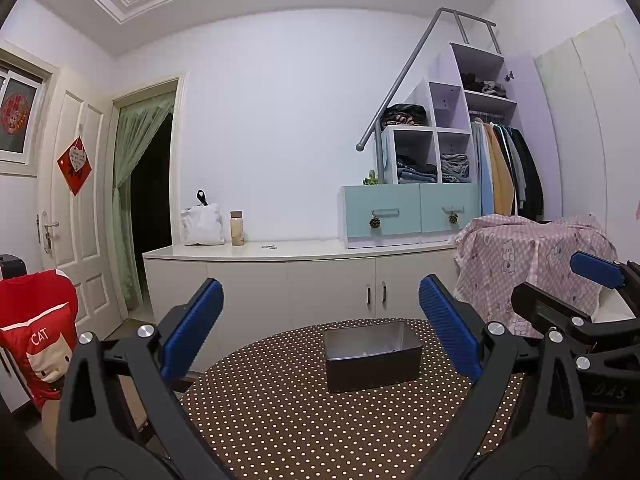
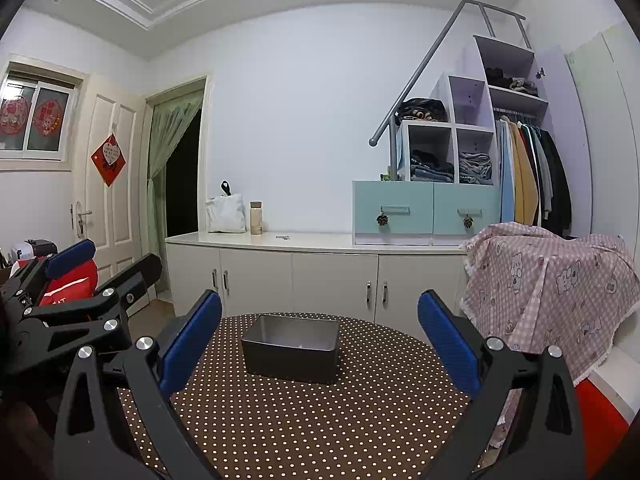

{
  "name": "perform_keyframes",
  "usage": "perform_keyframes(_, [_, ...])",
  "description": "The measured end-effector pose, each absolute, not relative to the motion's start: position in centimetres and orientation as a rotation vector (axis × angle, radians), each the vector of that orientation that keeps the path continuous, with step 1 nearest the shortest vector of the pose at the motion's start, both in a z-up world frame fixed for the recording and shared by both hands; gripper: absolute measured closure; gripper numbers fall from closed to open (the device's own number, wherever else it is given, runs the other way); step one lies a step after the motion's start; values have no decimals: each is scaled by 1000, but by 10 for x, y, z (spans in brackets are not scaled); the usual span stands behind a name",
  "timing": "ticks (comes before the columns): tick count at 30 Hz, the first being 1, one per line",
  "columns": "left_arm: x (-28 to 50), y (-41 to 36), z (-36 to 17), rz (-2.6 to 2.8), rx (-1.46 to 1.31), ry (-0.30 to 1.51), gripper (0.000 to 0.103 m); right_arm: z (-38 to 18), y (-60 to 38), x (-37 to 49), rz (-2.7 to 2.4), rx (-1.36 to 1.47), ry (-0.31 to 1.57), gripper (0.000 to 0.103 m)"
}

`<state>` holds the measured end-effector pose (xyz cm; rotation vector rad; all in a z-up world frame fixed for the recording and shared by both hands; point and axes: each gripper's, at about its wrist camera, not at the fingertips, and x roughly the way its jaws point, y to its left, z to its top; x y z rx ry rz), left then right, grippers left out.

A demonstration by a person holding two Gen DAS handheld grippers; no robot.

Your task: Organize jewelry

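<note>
1. The left gripper (image 1: 320, 328) hovers above the polka-dot desk (image 1: 280, 420), its jaws spread wide and holding nothing.
2. The right gripper (image 2: 320, 338) hangs beside it, jaws likewise wide and bare.
3. The dark metal box (image 2: 291, 348) sits open on the desk, ahead of both grippers; something small and pale lies inside, too tiny to identify.

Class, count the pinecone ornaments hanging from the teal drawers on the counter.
2. One pinecone ornament hangs from the left teal drawer's handle, the other from the right drawer's. Others may be hidden.
</note>
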<state>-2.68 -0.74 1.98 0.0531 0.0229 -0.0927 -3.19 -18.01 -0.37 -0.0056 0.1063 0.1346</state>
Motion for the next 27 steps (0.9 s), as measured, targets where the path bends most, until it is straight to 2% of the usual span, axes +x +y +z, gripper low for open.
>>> perform_keyframes(27, [-25, -8, 17, -89, 60, 32, 6, -10, -180, -29, 132, 0, 121, 8])
